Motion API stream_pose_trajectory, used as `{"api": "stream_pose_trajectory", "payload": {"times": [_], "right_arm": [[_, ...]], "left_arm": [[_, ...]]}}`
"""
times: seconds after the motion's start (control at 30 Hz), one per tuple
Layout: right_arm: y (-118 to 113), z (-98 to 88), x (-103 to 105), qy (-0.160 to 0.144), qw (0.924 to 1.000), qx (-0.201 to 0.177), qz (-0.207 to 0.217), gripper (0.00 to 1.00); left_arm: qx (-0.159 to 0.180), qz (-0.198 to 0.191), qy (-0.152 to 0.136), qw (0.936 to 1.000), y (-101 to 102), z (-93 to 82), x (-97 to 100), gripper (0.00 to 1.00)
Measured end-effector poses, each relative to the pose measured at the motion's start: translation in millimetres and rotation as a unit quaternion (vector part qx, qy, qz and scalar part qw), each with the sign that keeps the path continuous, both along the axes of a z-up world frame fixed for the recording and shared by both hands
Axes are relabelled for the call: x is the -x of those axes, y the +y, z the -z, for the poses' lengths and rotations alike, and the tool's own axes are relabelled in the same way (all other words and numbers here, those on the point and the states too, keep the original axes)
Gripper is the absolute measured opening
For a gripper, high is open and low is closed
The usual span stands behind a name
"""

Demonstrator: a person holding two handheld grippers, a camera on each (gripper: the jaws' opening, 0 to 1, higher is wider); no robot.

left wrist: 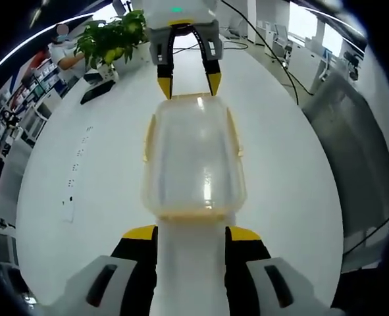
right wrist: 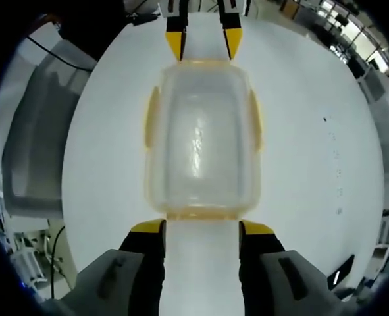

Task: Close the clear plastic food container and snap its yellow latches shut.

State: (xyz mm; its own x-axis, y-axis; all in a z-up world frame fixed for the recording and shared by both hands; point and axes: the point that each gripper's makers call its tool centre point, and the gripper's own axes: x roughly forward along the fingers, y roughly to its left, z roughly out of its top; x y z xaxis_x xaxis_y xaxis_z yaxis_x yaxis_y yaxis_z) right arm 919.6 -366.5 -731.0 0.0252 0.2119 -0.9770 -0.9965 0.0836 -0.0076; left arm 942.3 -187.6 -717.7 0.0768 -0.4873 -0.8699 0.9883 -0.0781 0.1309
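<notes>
Left gripper view: potted plant (left wrist: 113,38) near the far left edge of the white tabletop (left wrist: 82,164). Clear plastic food container (left wrist: 193,158), lid on, sits mid-table with yellow latches (left wrist: 233,135) along its long sides. Left gripper (left wrist: 191,234) has jaws apart, tips just short of the container's near end, gripping nothing. The right gripper (left wrist: 188,84) faces it at the far end.

Right gripper view: grey chair (right wrist: 39,145) off the left table edge. Same container centred; right gripper's jaws spread, tips beside its near end, empty.
</notes>
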Motion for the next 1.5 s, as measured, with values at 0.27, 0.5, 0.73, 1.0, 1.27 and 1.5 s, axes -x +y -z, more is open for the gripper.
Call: {"api": "stream_pose_trajectory", "payload": {"times": [0.27, 0.5, 0.73, 1.0, 1.27, 1.5], "right_arm": [[-0.1, -7.4, 4.4, -0.005, 1.0, -0.003, 0.006, 0.39], [-0.4, -21.5, 3.4, -0.021, 0.999, -0.021, 0.034, 0.34], [3.0, -29.2, 9.7, -0.029, 0.9972, -0.039, 0.056, 0.32], [5.9, -32.0, 13.6, -0.039, 0.9947, -0.053, 0.079, 0.28], [13.0, -39.3, 9.6, -0.051, 0.986, -0.095, 0.127, 0.26], [13.8, -40.8, 6.1, -0.06, 0.9777, -0.113, 0.166, 0.24]], "left_arm": [[-0.002, -0.003, -0.001, 1.0, 2.7, -5.3, 6.6, 0.33], [0.012, -0.033, -0.002, 0.9994, -1.7, -19.9, 4.9, 0.32], [0.021, -0.081, -0.001, 0.9965, -4.7, -25.5, 3.7, 0.29], [0.033, -0.141, 0.01, 0.9894, -7.9, -26.4, 7.8, 0.27], [0.061, -0.2, 0.014, 0.9778, -10.3, -32.4, 5.7, 0.26], [0.076, -0.253, 0.021, 0.9642, -8.6, -30.8, 4.7, 0.25]]}}
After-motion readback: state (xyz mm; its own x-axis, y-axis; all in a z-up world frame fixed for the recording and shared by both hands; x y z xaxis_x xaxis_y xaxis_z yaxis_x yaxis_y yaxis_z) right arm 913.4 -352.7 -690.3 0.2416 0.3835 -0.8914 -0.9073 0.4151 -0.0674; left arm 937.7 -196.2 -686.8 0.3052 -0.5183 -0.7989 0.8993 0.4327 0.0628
